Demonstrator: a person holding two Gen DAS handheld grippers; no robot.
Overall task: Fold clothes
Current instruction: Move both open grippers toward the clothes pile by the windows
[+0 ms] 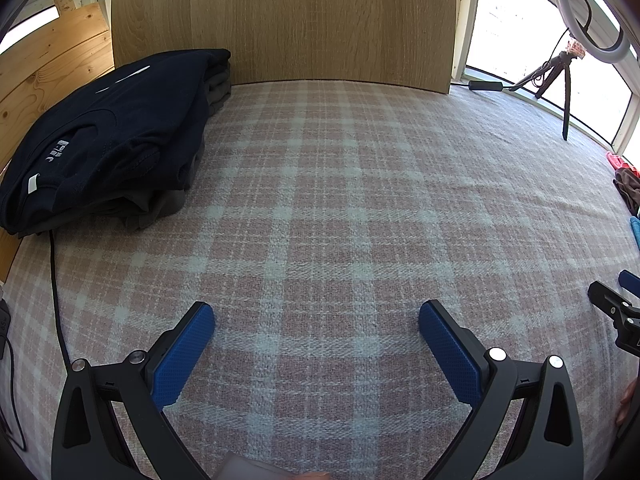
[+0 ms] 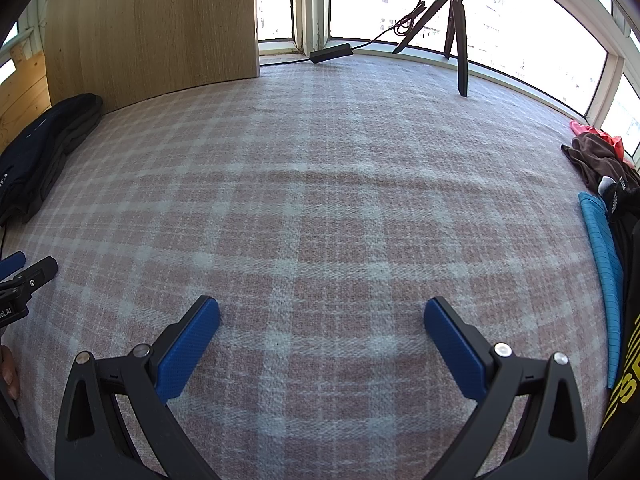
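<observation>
The left gripper (image 1: 316, 316) hangs spread wide and empty over the plaid blanket (image 1: 340, 200), and the right gripper (image 2: 322, 312) does likewise. A stack of folded dark clothes (image 1: 108, 136) lies at upper left of the frame beside the wooden board (image 1: 280, 20). Unfolded clothes (image 2: 600, 168) are heaped at the right edge, near the tripod (image 2: 456, 20).

Bare blanket (image 2: 320, 200) between clothing piles (image 1: 112, 128)

A pink-and-white plaid blanket (image 2: 320, 208) covers the surface. On it lie a folded stack (image 1: 108, 136) of dark clothes at the left — by a wooden board (image 1: 280, 20) — a loose pile (image 2: 604, 184) at the right, and a tripod (image 2: 456, 20) near the windows.
</observation>
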